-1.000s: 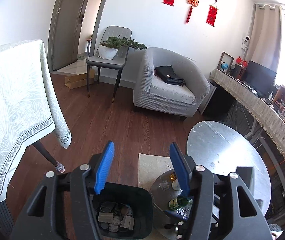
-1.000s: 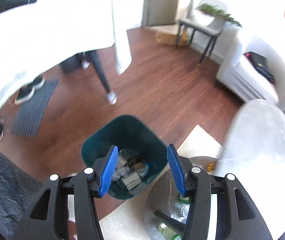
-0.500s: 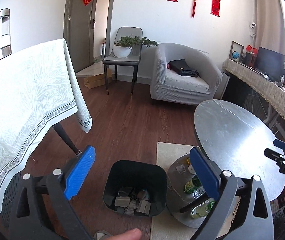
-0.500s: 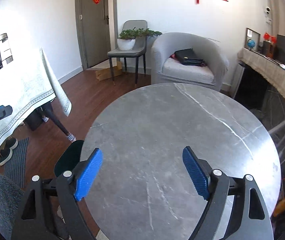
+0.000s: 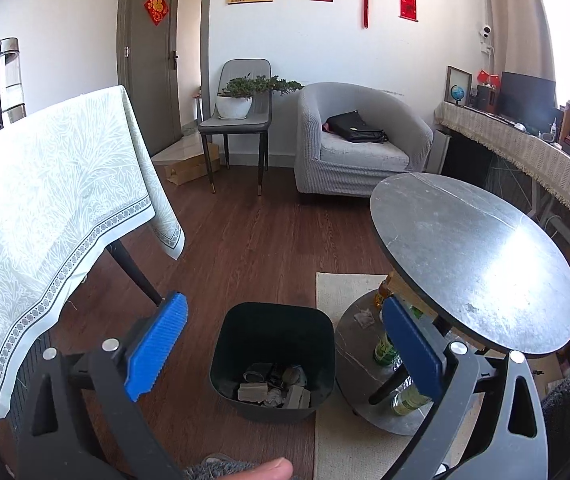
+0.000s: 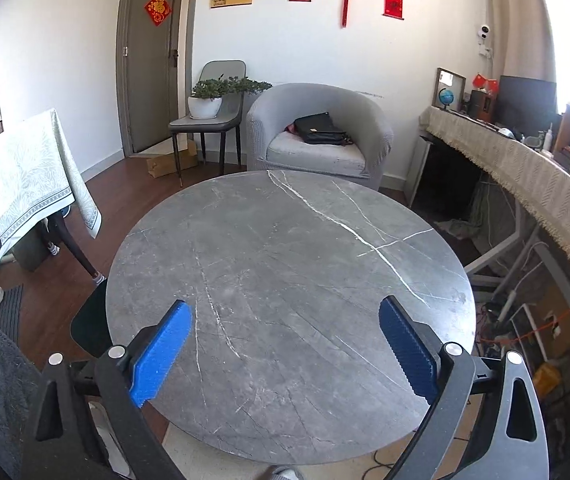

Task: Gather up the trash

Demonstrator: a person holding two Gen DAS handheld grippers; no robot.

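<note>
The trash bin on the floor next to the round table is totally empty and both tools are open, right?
Not quite. The trash bin is not empty: the left wrist view shows crumpled scraps lying at its bottom. The rest holds: it stands on the floor beside the round table, and the left tool and right tool are both open, holding nothing.

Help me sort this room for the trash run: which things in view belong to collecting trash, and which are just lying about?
Belongs to the job:
- trash bin, scraps inside
- bottles and crumpled scrap on the round table's lower shelf

Just lying about:
- black bag on the armchair
- potted plant
- cardboard box
</note>
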